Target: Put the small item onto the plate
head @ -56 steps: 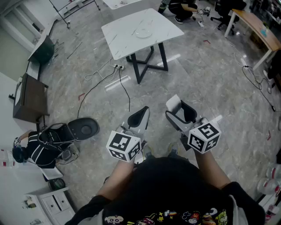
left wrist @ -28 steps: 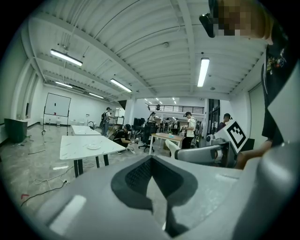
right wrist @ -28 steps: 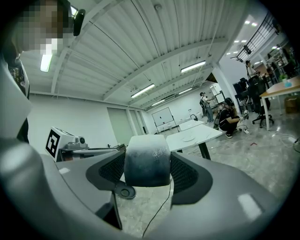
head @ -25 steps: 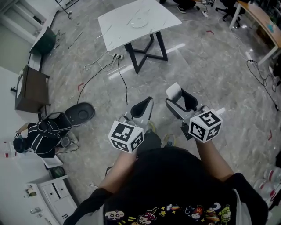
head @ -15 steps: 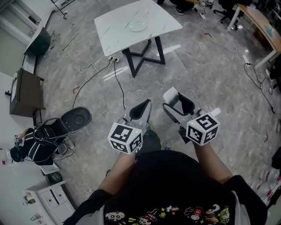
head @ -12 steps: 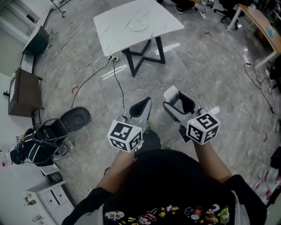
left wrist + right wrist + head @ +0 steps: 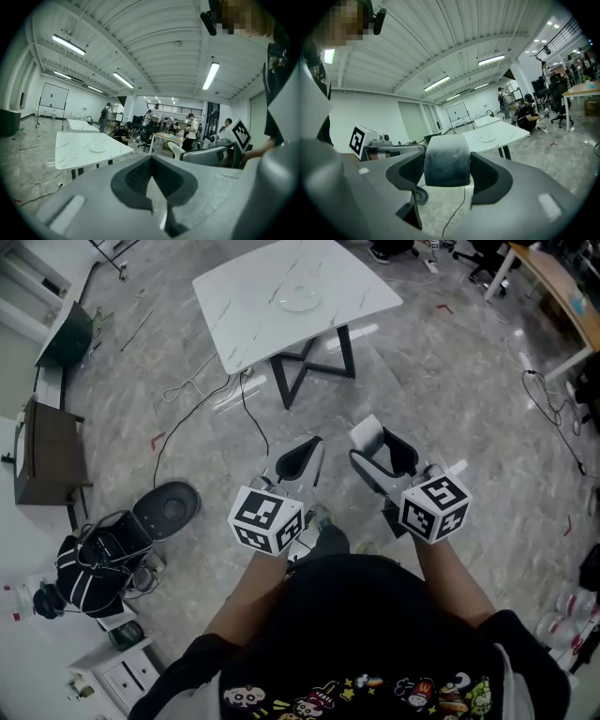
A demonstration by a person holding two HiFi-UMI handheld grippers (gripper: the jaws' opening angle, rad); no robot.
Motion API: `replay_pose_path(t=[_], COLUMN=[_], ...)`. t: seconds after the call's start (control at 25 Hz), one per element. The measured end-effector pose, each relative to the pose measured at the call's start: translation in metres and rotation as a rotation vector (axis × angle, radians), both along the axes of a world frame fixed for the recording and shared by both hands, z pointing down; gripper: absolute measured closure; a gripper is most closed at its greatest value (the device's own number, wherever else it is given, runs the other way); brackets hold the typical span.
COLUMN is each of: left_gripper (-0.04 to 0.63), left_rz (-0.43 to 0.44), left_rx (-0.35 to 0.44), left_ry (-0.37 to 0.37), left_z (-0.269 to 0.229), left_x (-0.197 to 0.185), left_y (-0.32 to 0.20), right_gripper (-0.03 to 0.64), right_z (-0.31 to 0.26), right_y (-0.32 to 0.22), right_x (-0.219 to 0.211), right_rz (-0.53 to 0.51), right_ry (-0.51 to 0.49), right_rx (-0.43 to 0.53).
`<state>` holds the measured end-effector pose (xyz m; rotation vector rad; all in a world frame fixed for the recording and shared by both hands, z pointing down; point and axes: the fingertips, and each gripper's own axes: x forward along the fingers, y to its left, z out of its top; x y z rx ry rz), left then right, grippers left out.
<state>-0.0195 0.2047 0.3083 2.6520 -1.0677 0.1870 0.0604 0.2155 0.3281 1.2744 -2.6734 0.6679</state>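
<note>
The white marble-topped table [image 7: 337, 292] stands well ahead of both grippers, out of reach, with open floor between. The left gripper [image 7: 302, 457] is held low in front of the person, its jaws brought together with nothing between them. Just to its right, the right gripper [image 7: 382, 448] has its jaws partly closed, clamped on either side of the load. The clear plate [image 7: 300, 301] lies on the table, far ahead and slightly left of the right gripper. The small item [image 7: 446, 166], a pale rounded block, sits squarely between the right gripper's pads. The step in hand looks like the carry. Next, the person should close the distance to the table, bring the right gripper over the plate, lower it and release.
</note>
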Motion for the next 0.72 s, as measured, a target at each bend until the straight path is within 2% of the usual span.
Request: replay_pose_path(t=[0.72], left_gripper=[0.595], left_rz=[0.035], left_rx=[0.012], left_ry=[0.031], left_z=[-0.001], left_x=[-0.056], left_y=[-0.071], right_gripper=[0.287], right_z=[-0.007], right_y=[-0.064], right_x=[-0.064], right_rz=[0.025], right_ry=[0.042], right_rx=[0.017])
